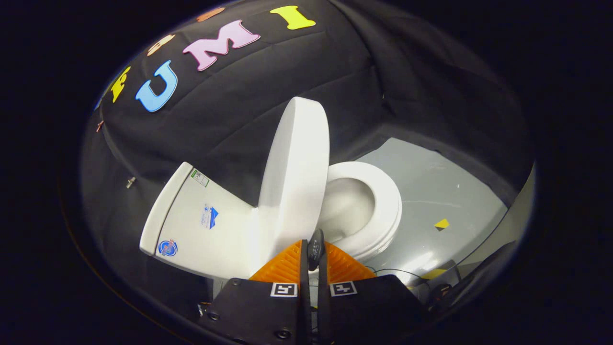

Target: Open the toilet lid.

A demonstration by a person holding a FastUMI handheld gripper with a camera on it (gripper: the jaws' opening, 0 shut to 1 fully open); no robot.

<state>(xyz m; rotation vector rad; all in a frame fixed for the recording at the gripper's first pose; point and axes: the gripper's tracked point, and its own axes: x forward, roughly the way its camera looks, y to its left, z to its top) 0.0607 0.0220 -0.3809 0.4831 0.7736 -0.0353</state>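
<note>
We judge the toilet lid already raised near upright, our hand-held gripper pinched together just before it; next, nudge it back.

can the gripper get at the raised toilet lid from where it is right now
Probably yes. The gripper has its fingers closed together just short of the raised lid, with nothing between them and its lower edge.
</note>
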